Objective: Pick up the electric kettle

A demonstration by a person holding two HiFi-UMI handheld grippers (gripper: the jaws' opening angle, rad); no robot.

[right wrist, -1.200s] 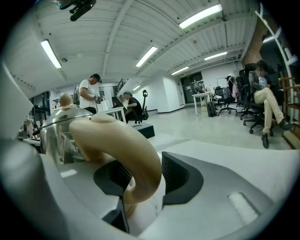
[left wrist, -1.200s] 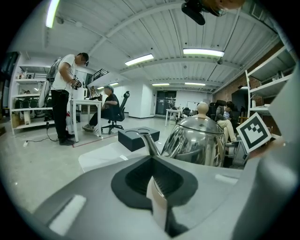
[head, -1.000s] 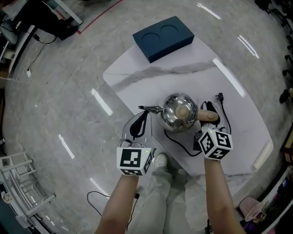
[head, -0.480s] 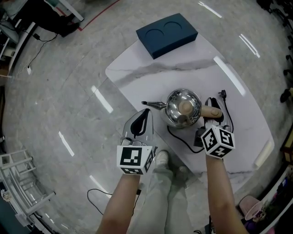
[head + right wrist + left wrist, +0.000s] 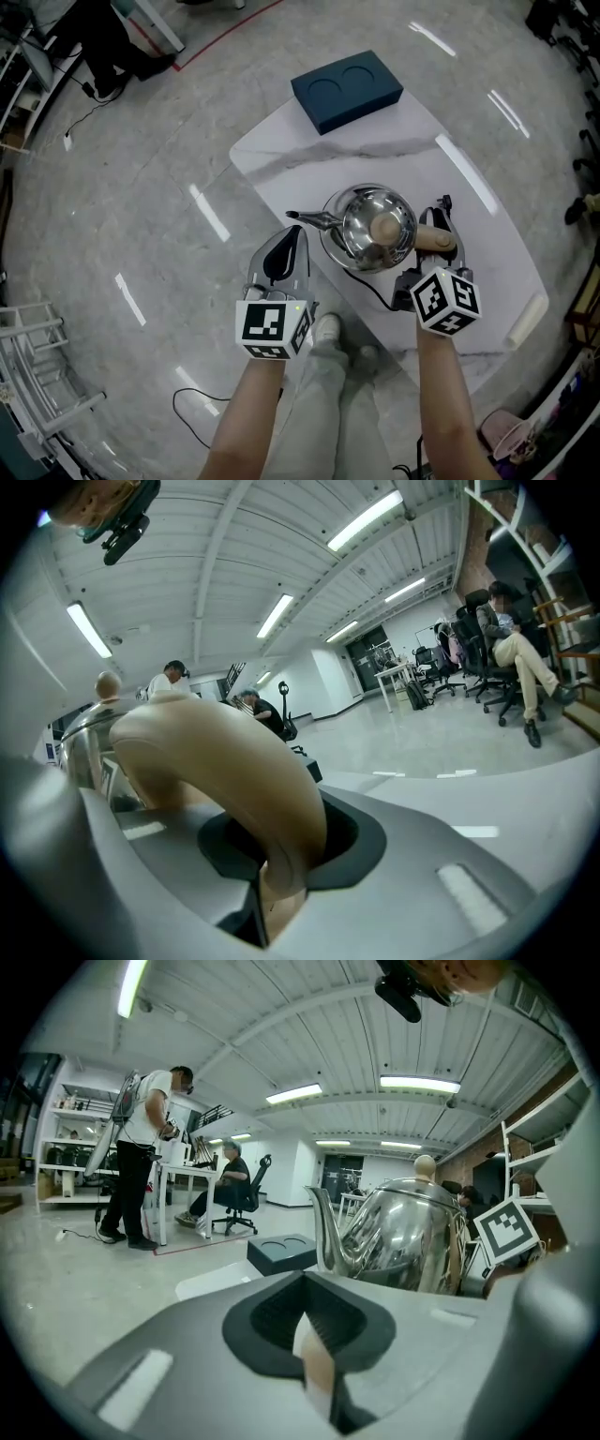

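The steel electric kettle [image 5: 361,230] with a tan lid knob hangs just above the white marble table [image 5: 487,234], its thin spout [image 5: 309,219] pointing left. My right gripper [image 5: 428,247] is shut on the kettle's tan handle [image 5: 436,239]; in the right gripper view the curved handle [image 5: 220,761] runs down between the jaws of that gripper [image 5: 272,878]. My left gripper [image 5: 286,248] is shut and holds nothing, left of the spout and off the table's edge. From the left gripper [image 5: 307,1340] the kettle [image 5: 403,1241] shows close on the right.
A dark blue box [image 5: 347,91] with two round recesses sits at the table's far end. A black cord [image 5: 375,289] trails on the table under the kettle. People stand and sit at desks [image 5: 178,1185] across the grey floor.
The kettle has come up off the table with my right gripper and looks larger in the head view. My left gripper has risen a little too, still shut.
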